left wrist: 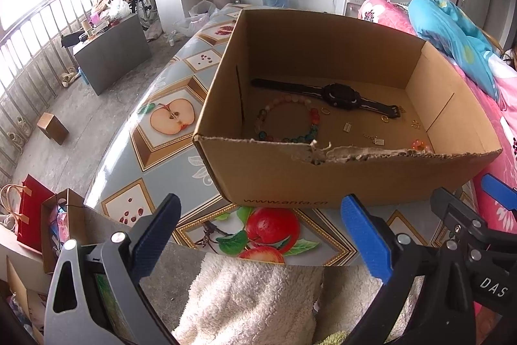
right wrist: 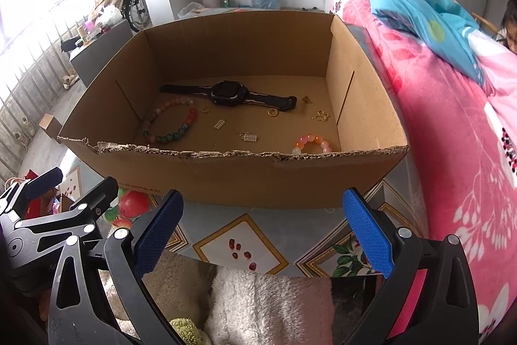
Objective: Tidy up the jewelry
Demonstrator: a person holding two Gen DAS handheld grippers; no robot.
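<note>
An open cardboard box [left wrist: 274,180] [right wrist: 258,177] stands on the fruit-print table. Inside lie a black watch [left wrist: 339,94] [right wrist: 229,94], a multicoloured bead bracelet [left wrist: 284,122] [right wrist: 171,125], a pink-orange bead bracelet [right wrist: 311,144] [left wrist: 420,145], gold rings [right wrist: 273,112] and small gold charms [right wrist: 250,137]. My left gripper [left wrist: 261,235] is open and empty, in front of the box's near wall. My right gripper [right wrist: 263,231] is open and empty, also in front of the box, to the right of the left one.
A pink floral quilt [right wrist: 452,125] and blue bedding [right wrist: 420,8] lie right of the table [left wrist: 168,151]. White fluffy cloth [left wrist: 252,296] shows below the grippers. On the floor left are a grey cabinet [left wrist: 113,50], a red bag [left wrist: 32,209] and a railing.
</note>
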